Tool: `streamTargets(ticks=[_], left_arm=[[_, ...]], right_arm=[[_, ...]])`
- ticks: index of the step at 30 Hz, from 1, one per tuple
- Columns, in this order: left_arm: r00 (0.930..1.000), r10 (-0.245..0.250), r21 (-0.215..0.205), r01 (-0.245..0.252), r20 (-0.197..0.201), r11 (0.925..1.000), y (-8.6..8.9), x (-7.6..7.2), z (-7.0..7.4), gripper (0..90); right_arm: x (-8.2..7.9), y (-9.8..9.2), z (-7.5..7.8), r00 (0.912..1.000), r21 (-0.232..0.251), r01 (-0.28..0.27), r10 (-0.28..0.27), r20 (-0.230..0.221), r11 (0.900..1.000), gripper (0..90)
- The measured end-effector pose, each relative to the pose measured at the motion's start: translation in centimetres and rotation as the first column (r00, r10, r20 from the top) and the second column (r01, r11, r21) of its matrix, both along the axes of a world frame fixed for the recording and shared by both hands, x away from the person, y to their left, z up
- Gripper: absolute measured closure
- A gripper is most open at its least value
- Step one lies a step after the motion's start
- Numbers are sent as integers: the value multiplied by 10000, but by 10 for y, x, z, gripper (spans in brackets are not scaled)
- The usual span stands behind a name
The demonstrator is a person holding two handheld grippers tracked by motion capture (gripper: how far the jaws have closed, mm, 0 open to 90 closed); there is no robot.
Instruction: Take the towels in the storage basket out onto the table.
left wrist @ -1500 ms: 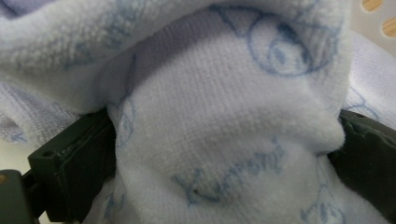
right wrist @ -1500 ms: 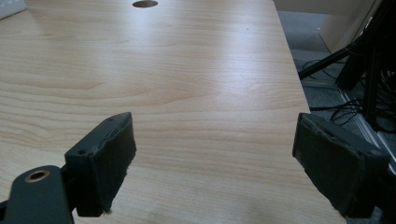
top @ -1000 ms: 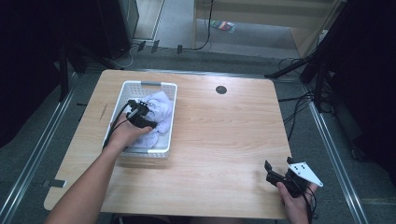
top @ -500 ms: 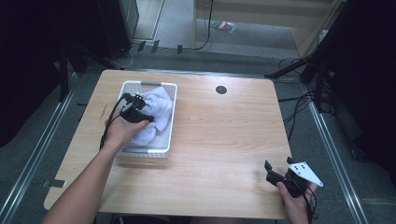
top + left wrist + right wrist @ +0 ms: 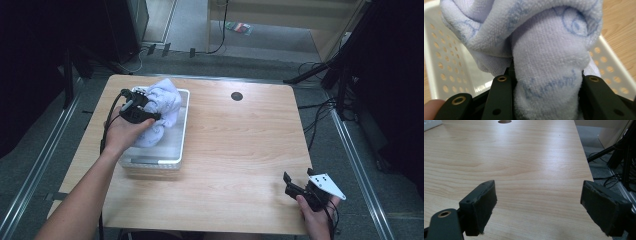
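Observation:
A pale lilac towel [image 5: 160, 107] hangs bunched over a white perforated basket [image 5: 172, 155] on the left of the table. My left gripper [image 5: 150, 114] is shut on a thick fold of the towel [image 5: 549, 82], which bulges between the two black jaws and rises above the basket's holed floor [image 5: 446, 75]. My right gripper [image 5: 290, 184] rests low near the table's front right corner, held by a hand. In the right gripper view its gripper [image 5: 539, 205] stands wide open over bare wood, with nothing between the pads [image 5: 485, 202].
The light wooden table [image 5: 240, 145] has a round cable hole [image 5: 236, 96] at the back. Metal rails run along both sides on the floor. Cables and a stand's legs [image 5: 320, 75] lie beyond the right edge.
My left gripper has lifted the towel up and toward the back of the basket, so the cloth now hangs higher. The right gripper has stayed put.

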State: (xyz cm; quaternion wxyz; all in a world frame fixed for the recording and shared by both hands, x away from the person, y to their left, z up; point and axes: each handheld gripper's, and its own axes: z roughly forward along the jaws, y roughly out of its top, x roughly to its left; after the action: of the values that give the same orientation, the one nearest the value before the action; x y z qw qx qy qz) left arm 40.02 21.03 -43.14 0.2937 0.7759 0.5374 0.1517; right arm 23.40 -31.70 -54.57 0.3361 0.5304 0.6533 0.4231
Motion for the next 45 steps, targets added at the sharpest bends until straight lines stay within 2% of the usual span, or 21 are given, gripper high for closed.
streamTargets(ticks=[17, 24, 31, 45], left_arm=[[9986, -255, -27, 257, 457, 9997, -9, -7, 45, 605], [9968, -491, -49, 495, 636, 9988, -22, -6, 59, 604], [9948, -763, -173, 776, 677, 9968, -39, -4, 64, 603], [9881, -1351, -222, 1371, 736, 9903, -80, 0, 66, 600]], right_arm=[[0, 0, 0, 10000, -13, 1, -1, -20, 10000, 138], [0, 0, 0, 10000, -7, -3, 3, -4, 10000, 137], [0, 0, 0, 10000, -22, -13, 13, 4, 10000, 137], [0, 0, 0, 10000, 11, -20, 20, 9, 10000, 137]])
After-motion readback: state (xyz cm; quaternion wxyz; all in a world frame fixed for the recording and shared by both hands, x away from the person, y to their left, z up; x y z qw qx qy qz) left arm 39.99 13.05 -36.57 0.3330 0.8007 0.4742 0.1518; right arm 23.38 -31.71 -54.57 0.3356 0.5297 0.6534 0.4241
